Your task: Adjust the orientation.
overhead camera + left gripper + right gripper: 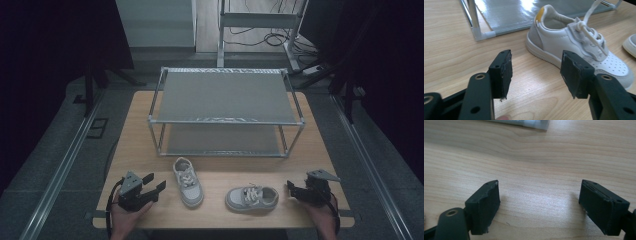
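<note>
Two white shoes (pixel 188 181) on pale wooden table (pixel 140 117), dark room; both grippers' jaws apart, empty.

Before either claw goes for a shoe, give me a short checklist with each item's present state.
1. Left claw open, nothing between its jaws: ok.
2. Right claw open over bare wood, nothing held: ok.
3. Left white-and-grey laced sneaker upright on its sole on the light wooden table, beside the left claw: ok.
4. Right white-and-grey sneaker upright, apart from the first: ok.
5. Top shelf of the grey two-tier metal rack free to take shoes: ok.
6. Laces clear of the jaws' path: cannot tell.
</note>
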### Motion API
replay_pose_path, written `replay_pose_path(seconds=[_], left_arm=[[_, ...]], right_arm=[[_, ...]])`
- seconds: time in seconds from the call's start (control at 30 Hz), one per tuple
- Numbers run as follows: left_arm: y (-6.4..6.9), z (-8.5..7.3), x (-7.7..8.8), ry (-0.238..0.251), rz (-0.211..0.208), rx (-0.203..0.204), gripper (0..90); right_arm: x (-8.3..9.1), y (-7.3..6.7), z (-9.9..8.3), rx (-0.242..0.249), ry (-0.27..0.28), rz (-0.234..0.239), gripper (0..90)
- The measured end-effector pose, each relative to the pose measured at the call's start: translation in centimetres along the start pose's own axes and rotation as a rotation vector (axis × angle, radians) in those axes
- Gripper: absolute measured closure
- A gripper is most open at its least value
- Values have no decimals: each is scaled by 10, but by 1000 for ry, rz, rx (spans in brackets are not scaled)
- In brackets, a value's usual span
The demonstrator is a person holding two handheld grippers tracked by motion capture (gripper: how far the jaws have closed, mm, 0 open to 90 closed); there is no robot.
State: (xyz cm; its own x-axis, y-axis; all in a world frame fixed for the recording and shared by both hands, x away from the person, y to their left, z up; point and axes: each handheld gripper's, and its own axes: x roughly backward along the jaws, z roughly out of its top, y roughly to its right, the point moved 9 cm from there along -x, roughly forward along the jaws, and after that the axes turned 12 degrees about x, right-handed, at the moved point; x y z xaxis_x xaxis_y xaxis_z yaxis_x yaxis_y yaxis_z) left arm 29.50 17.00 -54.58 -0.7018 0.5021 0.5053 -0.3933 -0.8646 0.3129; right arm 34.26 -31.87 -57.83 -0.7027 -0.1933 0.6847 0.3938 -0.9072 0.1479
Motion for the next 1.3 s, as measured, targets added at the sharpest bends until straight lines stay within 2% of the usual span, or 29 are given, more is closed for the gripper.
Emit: replay_pose_path(seconds=[0.07,0.17,0.27,0.37,0.43,0.63,0.73,0.83,0.97,1.3], left_arm=[[1,0,1,-4,-4,-5,435],[10,-4,8,-13,-32,-17,448],[17,-8,13,-19,-42,-31,490],[20,-14,16,-29,-52,-21,542],[21,-15,16,-32,-53,-17,596],[30,-25,19,-93,-70,13,781],[41,-30,13,-134,-92,-15,835],[52,-37,5,-183,-117,-39,847],[62,-42,-5,-225,-152,-51,850],[84,-38,-25,-265,-170,-97,850]], right_arm=[[0,0,0,5,-1,-4,165],[0,0,0,6,-1,-4,166],[0,0,0,5,-2,-3,166],[-1,0,0,9,0,2,166],[-1,0,0,11,0,3,167],[-1,0,1,13,1,8,169],[-1,1,1,13,1,8,170],[-1,1,1,13,1,8,170],[-1,1,1,13,1,8,170],[-2,1,1,13,1,9,171]])
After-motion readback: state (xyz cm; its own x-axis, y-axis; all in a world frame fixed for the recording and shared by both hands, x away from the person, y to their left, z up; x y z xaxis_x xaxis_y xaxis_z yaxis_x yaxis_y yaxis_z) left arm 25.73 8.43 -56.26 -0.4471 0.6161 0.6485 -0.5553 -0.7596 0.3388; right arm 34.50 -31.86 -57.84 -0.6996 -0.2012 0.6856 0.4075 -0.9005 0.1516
